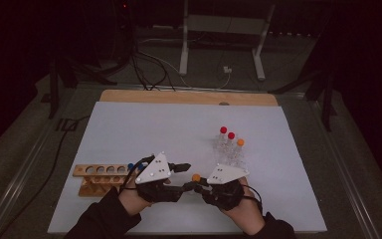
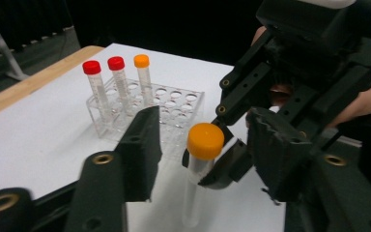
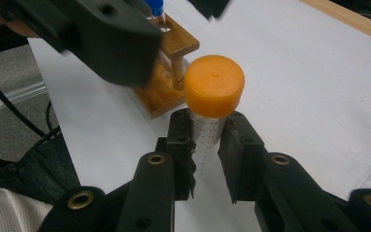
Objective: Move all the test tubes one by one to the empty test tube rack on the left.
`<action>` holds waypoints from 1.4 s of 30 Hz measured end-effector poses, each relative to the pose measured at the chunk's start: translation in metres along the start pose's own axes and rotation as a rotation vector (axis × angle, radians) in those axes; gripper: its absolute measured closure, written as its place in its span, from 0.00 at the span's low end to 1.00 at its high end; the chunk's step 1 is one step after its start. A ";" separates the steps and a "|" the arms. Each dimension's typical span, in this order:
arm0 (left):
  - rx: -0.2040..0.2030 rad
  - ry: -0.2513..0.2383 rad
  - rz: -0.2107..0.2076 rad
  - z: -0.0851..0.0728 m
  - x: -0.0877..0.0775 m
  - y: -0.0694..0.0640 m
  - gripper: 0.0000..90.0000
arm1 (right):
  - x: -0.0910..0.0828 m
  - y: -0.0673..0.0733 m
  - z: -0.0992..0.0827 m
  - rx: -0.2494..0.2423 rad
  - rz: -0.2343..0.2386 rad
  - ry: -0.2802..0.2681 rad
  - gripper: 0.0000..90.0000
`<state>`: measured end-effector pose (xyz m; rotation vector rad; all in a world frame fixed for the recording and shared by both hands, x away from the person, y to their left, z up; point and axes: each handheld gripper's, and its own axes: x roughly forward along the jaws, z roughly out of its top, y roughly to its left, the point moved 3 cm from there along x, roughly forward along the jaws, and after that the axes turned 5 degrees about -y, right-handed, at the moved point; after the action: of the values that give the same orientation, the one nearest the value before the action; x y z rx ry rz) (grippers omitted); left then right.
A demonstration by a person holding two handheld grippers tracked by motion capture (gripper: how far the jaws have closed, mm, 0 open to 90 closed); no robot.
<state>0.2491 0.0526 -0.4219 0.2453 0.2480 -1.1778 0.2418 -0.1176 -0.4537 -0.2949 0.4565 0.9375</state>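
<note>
Near the front edge of the white surface (image 1: 179,129), the right hand-held gripper (image 3: 206,140) holds a clear tube with an orange cap (image 3: 214,87) upright, its two black jaws clamped on the tube's body just below the cap. From the high view the same tube's orange cap (image 1: 196,177) sits between the two hands, at the tip of the right hand-held gripper (image 1: 199,183).

The left hand-held gripper (image 2: 200,145) stands with one jaw on either side of that tube (image 2: 204,142). Its jaws are partway open, with a clear gap between each pad and the cap, so they do not grip it. From the high view the left hand-held gripper (image 1: 179,172) points toward the tube from the left, close beside the right one.

Behind the tube, farther back on the surface, stands a clear plastic rack (image 2: 174,104) holding three upright tubes in a row: two red-capped tubes (image 2: 92,67) and one orange-capped tube in the rack (image 2: 141,61). The rest of the rack's holes look open.

At the left of the surface lies a wooden rack (image 1: 97,175) with a row of round holes; a blue-capped tube (image 3: 155,8) stands at its end nearest the left hand.
</note>
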 end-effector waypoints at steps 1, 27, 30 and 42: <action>0.003 0.004 -0.002 0.000 0.002 0.000 0.60 | 0.000 0.000 0.000 -0.001 0.001 -0.001 0.84; 0.024 0.034 0.013 0.004 0.005 0.004 0.80 | -0.004 -0.003 0.002 0.022 -0.005 -0.046 0.55; 0.026 0.021 0.027 0.007 -0.003 0.006 0.80 | -0.006 -0.005 0.003 0.032 -0.017 -0.069 0.42; 0.018 -0.006 0.121 0.013 -0.032 0.020 0.80 | -0.021 -0.015 0.004 0.081 -0.061 -0.141 0.02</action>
<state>0.2569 0.0843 -0.3985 0.2691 0.2144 -1.0610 0.2447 -0.1388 -0.4391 -0.1673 0.3534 0.8721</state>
